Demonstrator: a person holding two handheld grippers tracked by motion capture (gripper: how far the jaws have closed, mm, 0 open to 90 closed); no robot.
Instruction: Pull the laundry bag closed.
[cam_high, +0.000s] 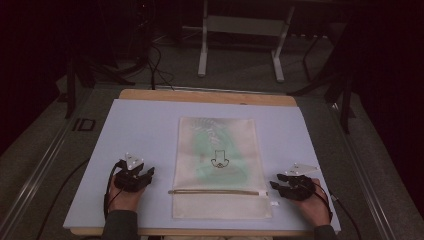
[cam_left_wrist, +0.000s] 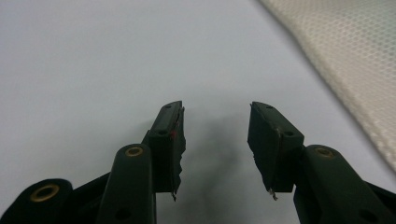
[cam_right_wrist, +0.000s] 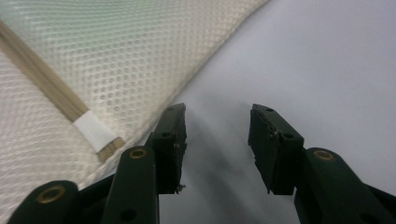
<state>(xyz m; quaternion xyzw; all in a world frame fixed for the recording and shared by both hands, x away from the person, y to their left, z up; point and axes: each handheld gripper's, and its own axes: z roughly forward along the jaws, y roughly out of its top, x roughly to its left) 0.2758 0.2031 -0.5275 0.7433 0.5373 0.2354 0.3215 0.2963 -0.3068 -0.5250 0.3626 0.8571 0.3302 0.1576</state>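
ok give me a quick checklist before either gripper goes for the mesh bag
1. Left gripper open and holding nothing: ok.
2. Right gripper open and holding nothing: ok.
3. Mesh bag lying flat on the mat, between the two grippers: ok.
4. Zip closed along its length: looks so, but cannot tell for sure.
5. White tab at the zip's end within easy reach of the right gripper: ok, it lies just beside the jaws.
6. What the green thing inside the bag is: cannot tell.
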